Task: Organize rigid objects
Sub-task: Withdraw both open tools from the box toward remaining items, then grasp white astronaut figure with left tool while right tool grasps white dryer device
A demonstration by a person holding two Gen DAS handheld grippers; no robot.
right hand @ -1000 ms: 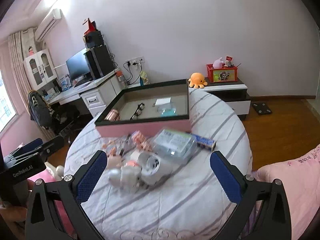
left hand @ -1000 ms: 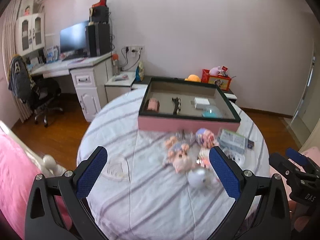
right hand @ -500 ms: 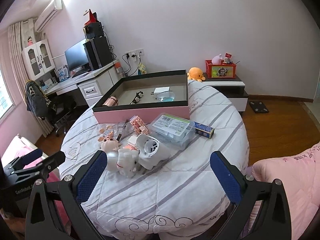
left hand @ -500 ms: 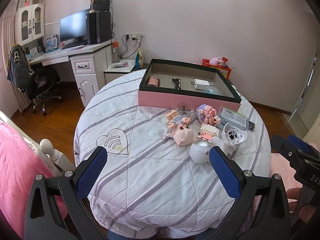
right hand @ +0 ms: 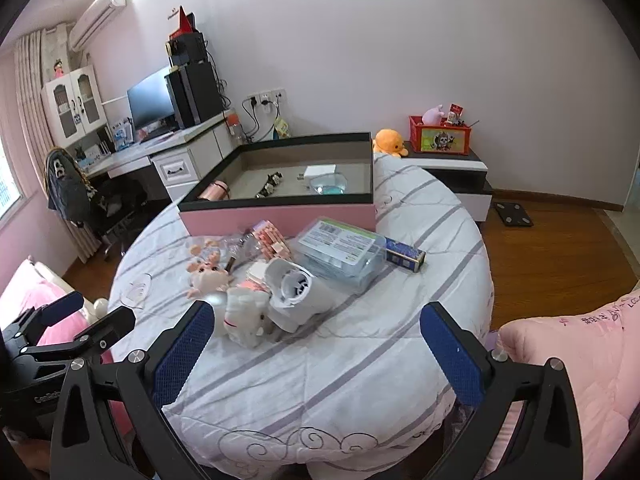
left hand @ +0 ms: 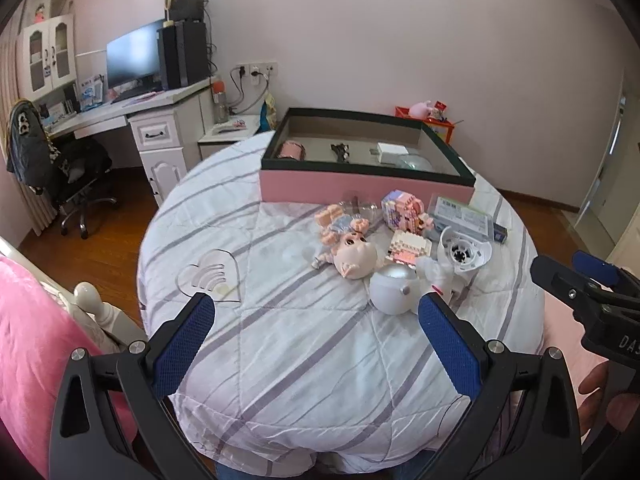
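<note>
Left gripper (left hand: 316, 320) and right gripper (right hand: 314, 326) both hang at lower frame with jaws spread wide, released, grasping nothing, above the bench (left hand: 280, 360); toys lie mid-frame.

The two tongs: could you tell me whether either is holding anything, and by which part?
Nothing is held. The left tongs and right tongs are both open and empty above the striped tablecloth; the toys lie untouched.

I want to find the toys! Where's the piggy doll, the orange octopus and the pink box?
piggy doll (left hand: 354, 258), left wrist view, its face
orange octopus (right hand: 387, 141), right wrist view, its body
pink box (right hand: 280, 216), right wrist view, front wall
</note>
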